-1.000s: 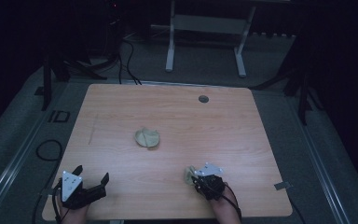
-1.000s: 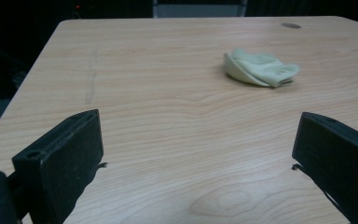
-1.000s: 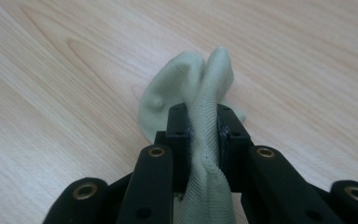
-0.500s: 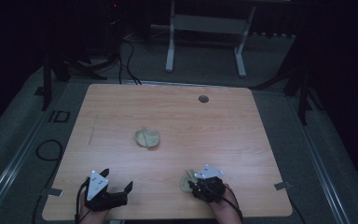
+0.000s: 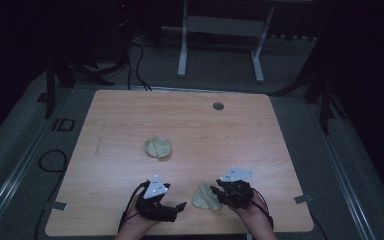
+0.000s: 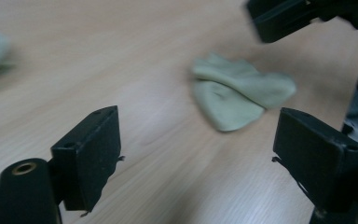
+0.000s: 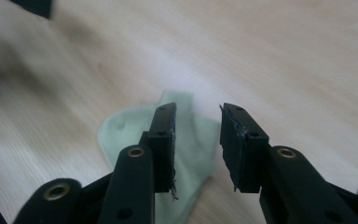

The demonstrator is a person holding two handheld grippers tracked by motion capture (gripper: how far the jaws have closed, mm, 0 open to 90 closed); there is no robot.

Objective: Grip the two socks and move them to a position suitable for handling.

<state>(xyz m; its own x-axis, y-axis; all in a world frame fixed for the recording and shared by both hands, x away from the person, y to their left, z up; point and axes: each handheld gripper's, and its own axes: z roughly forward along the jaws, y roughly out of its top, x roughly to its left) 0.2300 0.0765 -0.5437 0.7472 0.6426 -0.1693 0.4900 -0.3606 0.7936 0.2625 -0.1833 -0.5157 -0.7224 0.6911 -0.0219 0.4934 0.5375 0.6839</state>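
Left gripper (image 5: 177, 207) has swung in toward the near sock (image 5: 206, 197), jaws apart and closing; right gripper (image 5: 219, 194) hovers over it, jaws apart, empty. Best: pinch opposite edges, lift evenly.

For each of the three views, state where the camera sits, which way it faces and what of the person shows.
High view: above the person's side, looking forward and down on the table; forearms, left gripper, right gripper.
Left gripper view: rides the left gripper, looking along its open jaws at the near sock; the other gripper's jaw shows top right.
Right gripper view: rides the right gripper, looking down at that sock.
Shared: all three show the near sock; the far sock lies mid-table.
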